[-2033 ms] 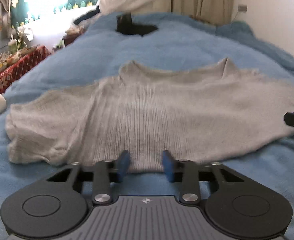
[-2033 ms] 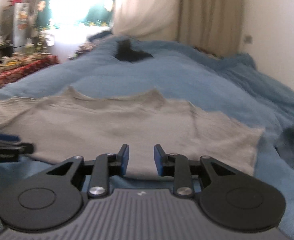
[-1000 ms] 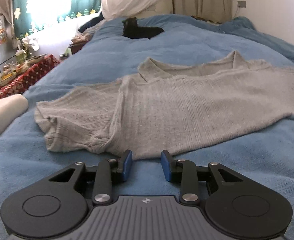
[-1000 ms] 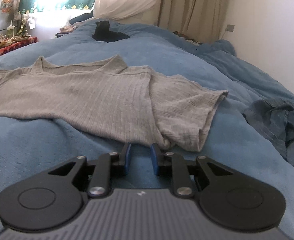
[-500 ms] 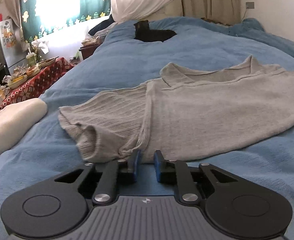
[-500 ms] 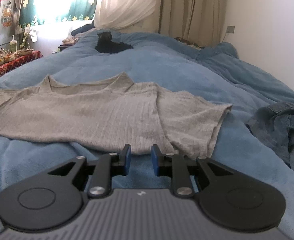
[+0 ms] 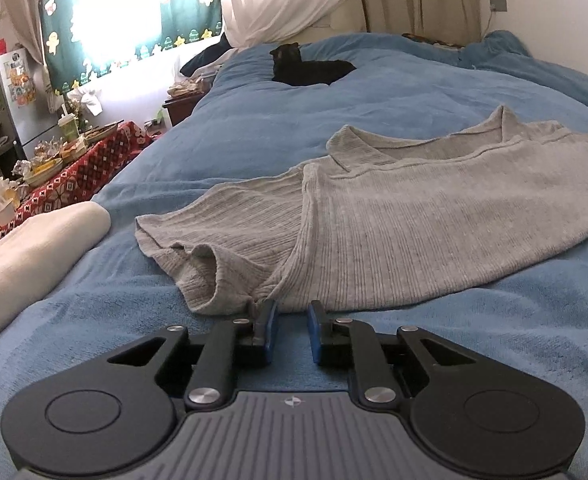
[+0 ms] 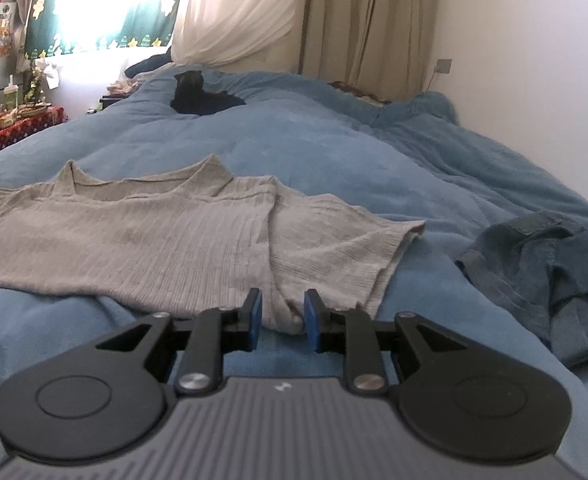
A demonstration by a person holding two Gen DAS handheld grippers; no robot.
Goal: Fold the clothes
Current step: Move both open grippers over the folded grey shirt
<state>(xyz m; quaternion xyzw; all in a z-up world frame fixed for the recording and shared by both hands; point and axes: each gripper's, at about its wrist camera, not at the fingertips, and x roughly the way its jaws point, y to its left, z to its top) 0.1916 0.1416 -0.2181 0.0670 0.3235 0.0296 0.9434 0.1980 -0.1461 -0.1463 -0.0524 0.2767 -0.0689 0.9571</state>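
A grey ribbed short-sleeved shirt (image 7: 414,232) (image 8: 153,248) lies spread flat on a blue blanket (image 7: 334,112), collar away from me. My left gripper (image 7: 291,326) sits low at the shirt's near left corner, beside the crumpled left sleeve. Its jaws stand narrowly apart with only blanket between them, and the left fingertip (image 7: 267,316) reaches the hem's edge. My right gripper (image 8: 281,316) is at the near right corner, below the right sleeve. Its jaws are also narrowly apart, the bunched hem showing between the pads without a visible pinch.
A black cat (image 7: 306,66) (image 8: 197,96) lies at the far end of the bed. Crumpled denim (image 8: 542,264) lies right of the shirt. A white rolled pillow (image 7: 33,252) lies at the left edge, beyond it a red-clothed table (image 7: 73,168) crowded with food.
Both grippers have slid outward from the hem's middle to the shirt's two near corners. The left jaws have narrowed. The right gripper has crept forward over the hem.
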